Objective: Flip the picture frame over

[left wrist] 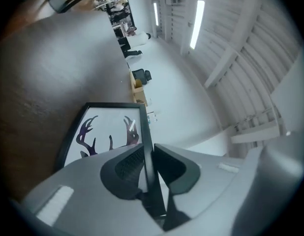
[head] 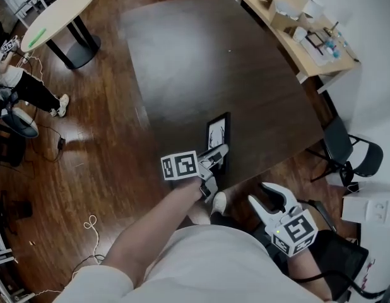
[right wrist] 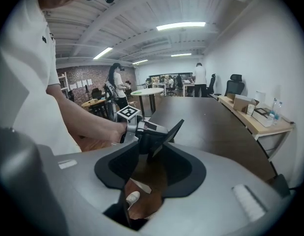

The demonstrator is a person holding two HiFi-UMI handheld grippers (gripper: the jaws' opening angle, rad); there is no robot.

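- Dark table: landmark for every item below; broad brown top filling the middle of the head view.
- Picture frame: black-rimmed, at the near edge of the dark table, raised and tilted rather than lying flat; contact of its far edge with the tabletop not discernible.
- Same picture frame in the left gripper view: white print with dark antlers, seen at a slant above the dark table.
- Same picture frame in the right gripper view: a dark sliver, corner pointing up, over the near part of the dark table.
- Left gripper: at the near edge of the dark table, pointing roughly level.
- Left gripper, own view: jaws drawn narrow, pads pressed on the thin black rim of the frame from both sides.
- Left gripper, right gripper view: marker cube on top, bare forearm behind.
- Right gripper: off the dark table, on the near side and to the right of the frame, well apart from it.
- Right gripper, own view: jaws wide, nothing between them; only wooden floor and a white shoe visible through the gap.
- Light wooden desk: beyond the far right corner of the dark table, loaded with boxes and bottles.
- Round table: beyond the far left corner of the dark table.
- Black chair: just off the right side of the dark table.
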